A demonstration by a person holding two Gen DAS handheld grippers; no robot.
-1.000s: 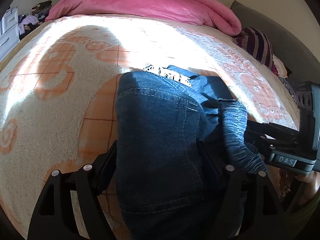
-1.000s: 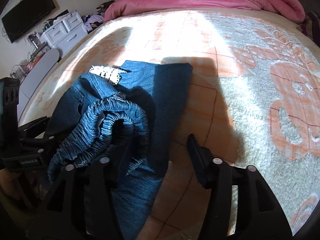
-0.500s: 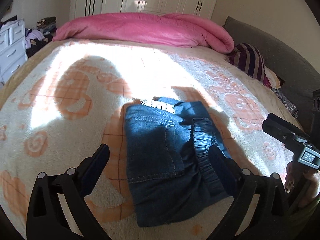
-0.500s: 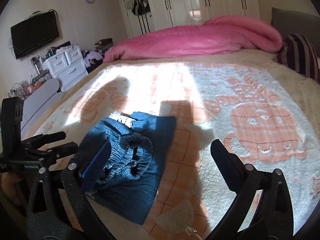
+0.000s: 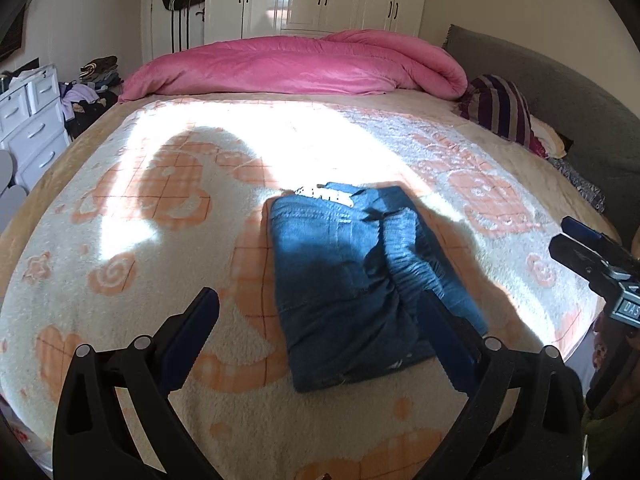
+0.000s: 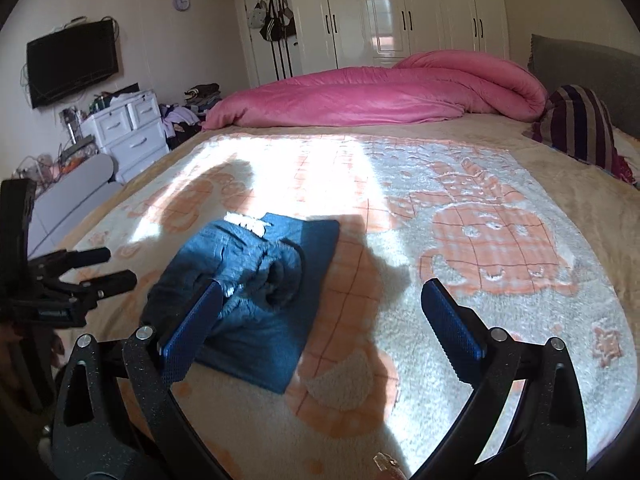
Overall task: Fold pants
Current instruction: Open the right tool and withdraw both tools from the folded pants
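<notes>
Left gripper: raised, angled downward, jaws spread wide after just opening, nothing pressed between the pads. Right gripper: likewise raised and tilted down, jaws wide after just opening, pads free. Each gripper appears at the edge of the other's view, side by side and apart.

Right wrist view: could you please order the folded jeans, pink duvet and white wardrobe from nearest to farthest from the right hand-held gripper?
From the right hand-held gripper:
1. Folded jeans, just ahead, left.
2. Pink duvet, across the bed's far side.
3. White wardrobe, against the back wall.
</notes>
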